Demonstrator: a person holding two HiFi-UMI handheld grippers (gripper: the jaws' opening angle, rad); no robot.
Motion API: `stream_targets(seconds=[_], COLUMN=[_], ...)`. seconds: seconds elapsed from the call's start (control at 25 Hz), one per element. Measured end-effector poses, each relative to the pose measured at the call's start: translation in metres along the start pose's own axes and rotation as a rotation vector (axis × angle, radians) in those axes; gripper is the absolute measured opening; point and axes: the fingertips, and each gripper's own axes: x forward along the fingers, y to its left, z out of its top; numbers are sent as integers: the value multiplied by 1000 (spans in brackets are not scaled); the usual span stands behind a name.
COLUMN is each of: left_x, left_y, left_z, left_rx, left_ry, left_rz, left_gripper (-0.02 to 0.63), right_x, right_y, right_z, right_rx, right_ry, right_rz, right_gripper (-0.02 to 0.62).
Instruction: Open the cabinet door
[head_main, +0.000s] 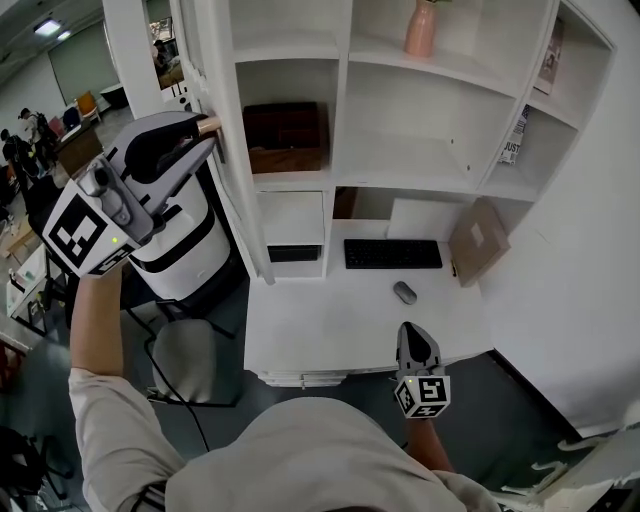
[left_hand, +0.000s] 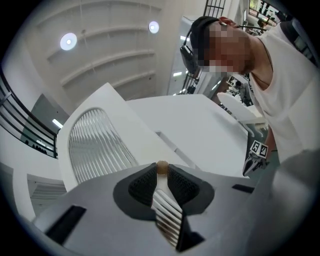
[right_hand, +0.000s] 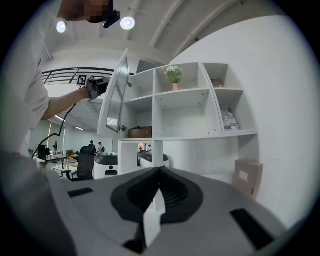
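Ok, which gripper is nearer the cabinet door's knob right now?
Left. The left gripper is clamped on the knob of the open cabinet door; the right gripper hangs low over the desk's front edge, far from it.

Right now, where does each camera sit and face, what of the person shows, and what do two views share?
Head view: on the head, facing steeply down at desk and shelves; both arms show.
Left gripper view: on the left claw, facing the knob it grips; head, torso show.
Right gripper view: on the right claw, facing the shelves; left arm shows.
All three share the door.
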Motion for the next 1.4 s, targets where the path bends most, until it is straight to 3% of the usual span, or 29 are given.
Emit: stream_targets(seconds=[0.48,1.04,1.4], left_x=[-52,-101,-129], left_y=[15,35,51], left_z=[0,-8,-17], left_rx=[-53,-113,-161], left_ry=[1,7,16], left_rz=[-28,17,-5], left_gripper=[71,78,83], right_x=[16,21,23], right_y=[18,39,57], right_z=[2,2,0], right_rx=[-8,-16,-18], right_ry=[8,16,22], right_rz=[41,77,111], right_gripper=[5,5,5])
